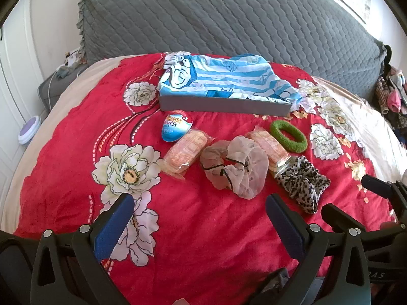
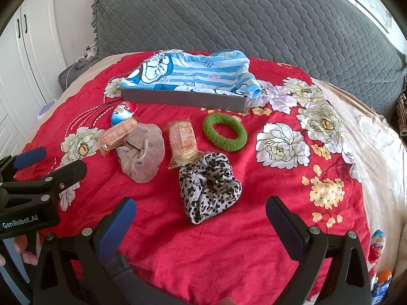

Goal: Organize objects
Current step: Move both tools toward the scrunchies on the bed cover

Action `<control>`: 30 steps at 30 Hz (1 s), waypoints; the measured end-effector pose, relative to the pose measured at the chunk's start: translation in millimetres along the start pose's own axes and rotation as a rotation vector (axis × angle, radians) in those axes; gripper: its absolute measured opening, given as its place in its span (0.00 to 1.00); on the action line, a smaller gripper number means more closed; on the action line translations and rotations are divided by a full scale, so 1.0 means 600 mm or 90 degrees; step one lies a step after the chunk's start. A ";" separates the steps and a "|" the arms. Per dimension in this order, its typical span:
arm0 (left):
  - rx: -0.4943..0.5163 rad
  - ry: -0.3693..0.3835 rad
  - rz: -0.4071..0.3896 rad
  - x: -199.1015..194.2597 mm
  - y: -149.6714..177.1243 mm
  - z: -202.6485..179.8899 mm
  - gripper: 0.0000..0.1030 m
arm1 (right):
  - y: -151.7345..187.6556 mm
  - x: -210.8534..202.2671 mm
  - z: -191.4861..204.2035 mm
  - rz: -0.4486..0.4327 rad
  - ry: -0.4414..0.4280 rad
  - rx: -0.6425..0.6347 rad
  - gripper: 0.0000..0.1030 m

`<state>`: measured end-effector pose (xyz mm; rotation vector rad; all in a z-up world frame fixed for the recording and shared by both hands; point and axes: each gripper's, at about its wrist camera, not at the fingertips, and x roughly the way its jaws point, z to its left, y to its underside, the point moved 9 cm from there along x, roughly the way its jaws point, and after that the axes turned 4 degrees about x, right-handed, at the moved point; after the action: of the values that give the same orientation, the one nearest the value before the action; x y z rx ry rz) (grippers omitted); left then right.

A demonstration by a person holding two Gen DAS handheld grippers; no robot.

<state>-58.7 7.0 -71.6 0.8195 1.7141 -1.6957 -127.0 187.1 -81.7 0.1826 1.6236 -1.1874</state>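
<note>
On the red flowered bedspread [image 1: 193, 228] lie a beige sheer scrunchie [image 1: 236, 165] [image 2: 141, 152], a leopard-print scrunchie [image 1: 302, 183] [image 2: 208, 185], a green ring scrunchie [image 1: 288, 135] [image 2: 225, 132], two wrapped snack packs [image 1: 183, 152] [image 2: 184, 142] and a Kinder egg [image 1: 176, 125] [image 2: 124, 113]. A grey tray [image 1: 223, 105] [image 2: 185, 99] behind them holds a blue striped cloth [image 1: 223, 76]. My left gripper [image 1: 199, 221] is open and empty, just short of the beige scrunchie. My right gripper [image 2: 201, 225] is open and empty, just short of the leopard scrunchie.
A grey quilted headboard cover [image 1: 229, 20] stands behind the tray. White cupboards [image 2: 23, 58] are at the left. A second Kinder egg [image 2: 377, 245] lies at the bed's right edge. Clothes [image 1: 391, 94] are piled at the far right.
</note>
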 end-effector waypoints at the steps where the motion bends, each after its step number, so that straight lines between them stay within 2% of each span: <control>1: 0.000 0.000 -0.001 0.000 0.000 0.000 1.00 | 0.000 -0.001 0.001 0.000 0.000 -0.001 0.99; 30: -0.013 -0.006 0.010 0.023 -0.002 -0.008 1.00 | -0.016 -0.001 -0.014 -0.013 0.002 -0.031 0.99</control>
<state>-68.2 11.9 -81.5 0.8121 1.7113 -1.6662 -138.2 189.1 -76.2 0.1364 1.6590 -1.1619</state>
